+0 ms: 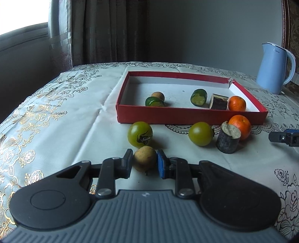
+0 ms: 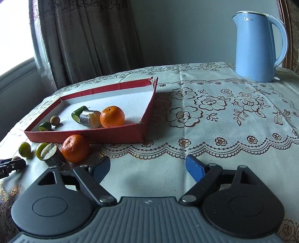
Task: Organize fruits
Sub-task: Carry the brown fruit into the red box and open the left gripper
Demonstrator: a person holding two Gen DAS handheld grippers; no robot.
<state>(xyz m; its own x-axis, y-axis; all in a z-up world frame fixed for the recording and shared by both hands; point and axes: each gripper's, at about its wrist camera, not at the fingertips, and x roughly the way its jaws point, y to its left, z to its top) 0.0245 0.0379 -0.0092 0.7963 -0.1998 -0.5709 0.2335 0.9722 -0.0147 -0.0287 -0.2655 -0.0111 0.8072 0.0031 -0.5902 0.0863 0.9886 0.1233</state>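
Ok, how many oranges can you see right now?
2. One orange sits inside the red box near its right end; the other orange rests on the tablecloth just outside the box's front wall, behind a dark cut piece. None looks hidden.

1. A table covered by a pale tablecloth [image 2: 214,119] with printed flowers and lace-like edging.
2. Behind it, a plain grey wall [image 1: 205,28].
3. Brownish curtains [image 1: 104,30] hang at the left, beside a bright window [image 1: 22,13] that gives daylight.
4. A light blue kettle [image 2: 257,46] stands at the table's far right corner.
5. A dark patterned chair back [image 1: 291,28] rises behind the kettle.
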